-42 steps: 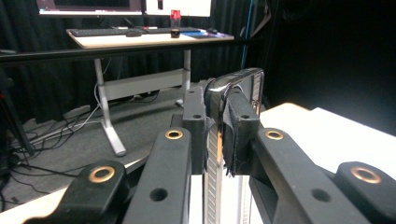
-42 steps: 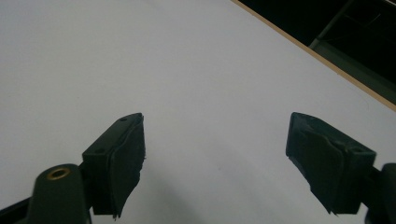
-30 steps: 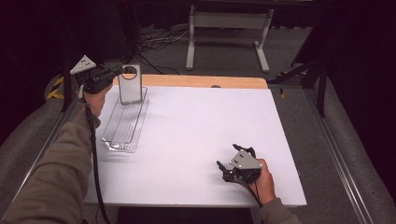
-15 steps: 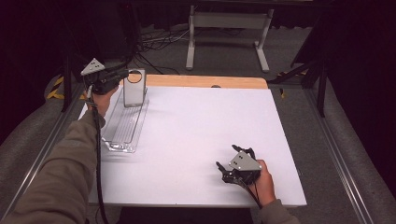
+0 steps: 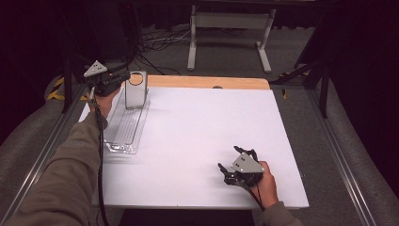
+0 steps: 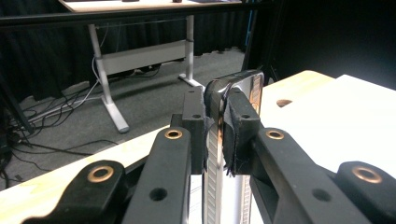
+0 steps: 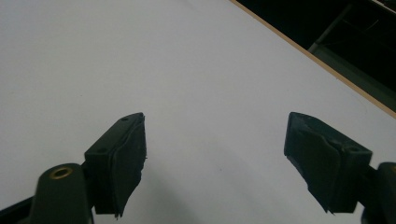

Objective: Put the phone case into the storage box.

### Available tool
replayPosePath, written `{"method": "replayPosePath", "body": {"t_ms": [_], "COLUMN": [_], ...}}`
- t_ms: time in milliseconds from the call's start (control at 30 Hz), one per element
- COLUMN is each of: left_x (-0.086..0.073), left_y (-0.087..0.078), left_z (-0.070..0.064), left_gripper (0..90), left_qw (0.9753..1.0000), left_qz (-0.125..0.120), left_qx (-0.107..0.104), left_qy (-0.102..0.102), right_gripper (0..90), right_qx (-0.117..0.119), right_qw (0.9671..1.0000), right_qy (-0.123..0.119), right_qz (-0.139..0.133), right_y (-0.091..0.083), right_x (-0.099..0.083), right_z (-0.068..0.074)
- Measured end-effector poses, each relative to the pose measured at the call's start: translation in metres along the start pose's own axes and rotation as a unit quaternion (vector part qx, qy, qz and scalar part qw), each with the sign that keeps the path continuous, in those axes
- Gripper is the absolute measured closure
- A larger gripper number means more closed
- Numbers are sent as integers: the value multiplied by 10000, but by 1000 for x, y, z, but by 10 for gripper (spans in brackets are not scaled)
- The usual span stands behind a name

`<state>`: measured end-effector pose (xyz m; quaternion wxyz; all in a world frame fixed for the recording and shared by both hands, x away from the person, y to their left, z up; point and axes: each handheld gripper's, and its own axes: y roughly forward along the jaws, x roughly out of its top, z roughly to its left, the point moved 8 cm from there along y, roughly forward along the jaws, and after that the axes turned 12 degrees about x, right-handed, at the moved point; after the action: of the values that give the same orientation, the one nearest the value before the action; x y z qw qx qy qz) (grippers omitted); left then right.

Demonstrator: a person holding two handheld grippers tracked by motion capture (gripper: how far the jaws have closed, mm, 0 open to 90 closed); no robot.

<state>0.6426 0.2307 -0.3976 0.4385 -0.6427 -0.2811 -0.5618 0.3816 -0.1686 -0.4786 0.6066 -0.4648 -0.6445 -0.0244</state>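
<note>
Dark curtains and a grey floor with cables surround the white table (image 5: 202, 141), whose far edge is bare wood. At the upper left of the high view, the left gripper (image 5: 123, 81) is clamped on the top edge of a clear upright panel (image 5: 135, 90), the hinged lid or end piece of a long clear tray (image 5: 123, 129) lying along the table's left side. In the left gripper view, both pads pinch the panel's thin rim (image 6: 219, 126) near its rounded top corner.

Compared with 1 second ago, the hand has moved toward the far left corner and the panel has gone with it, standing more upright at the tray's far end. That suggests the lid is being swung open or pulled clear, and the grip looks firm enough to carry on.

Low in the right of the high view, the right gripper (image 5: 235, 170) rests near the table's front edge, jaws wide apart over bare white surface.
</note>
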Motion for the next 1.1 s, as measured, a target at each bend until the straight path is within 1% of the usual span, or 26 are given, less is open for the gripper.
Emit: {"method": "replayPosePath", "body": {"t_ms": [33,233,333,400,433,500,533,567,600,633,667,700,767,833,867,900,1000,1100], "left_x": [-1,-1,-2,-2,-2,-2,-2,-3,-3,-3,-3,-3,-2,-2,-2,-1,-2,0], "left_y": [0,2,3,4,4,5,5,5,5,5,5,5,5,4,4,3,3,3], "left_z": [1,2,4,5,5,7,7,7,7,7,7,7,7,7,7,7,7,9], "left_gripper": [806,806,800,793,762,666,653,672,663,640,604,588,586,533,489,489,433,413], "left_qw": [10000,10000,9999,9999,9998,9995,9995,9995,9994,9994,9991,9991,9988,9985,9985,9983,9979,9973], "left_qz": [23,-79,-90,-78,-77,-11,-1,5,8,8,64,64,84,143,144,152,252,205], "left_qx": [1,-5,44,126,175,312,303,314,348,348,411,411,465,504,523,551,573,679], "left_qy": [18,7,-10,-10,-13,42,51,54,54,54,80,80,115,136,125,113,154,204], "right_gripper": [218,219,219,219,225,226,226,227,227,226,226,226,229,229,229,229,228,227], "right_qx": [5,-22,-21,-8,7,34,31,38,42,39,43,43,64,78,76,76,86,92], "right_qw": [10000,10000,10000,10000,10000,9999,9999,9999,9999,9999,9999,9999,9999,9999,9999,9999,9998,9998], "right_qy": [12,-16,-11,-29,-29,-50,-73,-93,-105,-111,-112,-112,-110,-128,-151,-151,-168,-165], "right_qz": [8,28,56,67,76,86,86,80,74,72,75,75,76,50,28,28,47,38], "right_y": [0,0,1,2,2,2,2,2,2,2,2,2,2,1,1,1,1,1], "right_x": [0,-1,-1,-1,-2,-1,0,0,1,1,1,1,2,3,4,4,4,5], "right_z": [0,0,0,1,1,3,4,4,5,6,6,6,7,9,10,10,11,11]}}
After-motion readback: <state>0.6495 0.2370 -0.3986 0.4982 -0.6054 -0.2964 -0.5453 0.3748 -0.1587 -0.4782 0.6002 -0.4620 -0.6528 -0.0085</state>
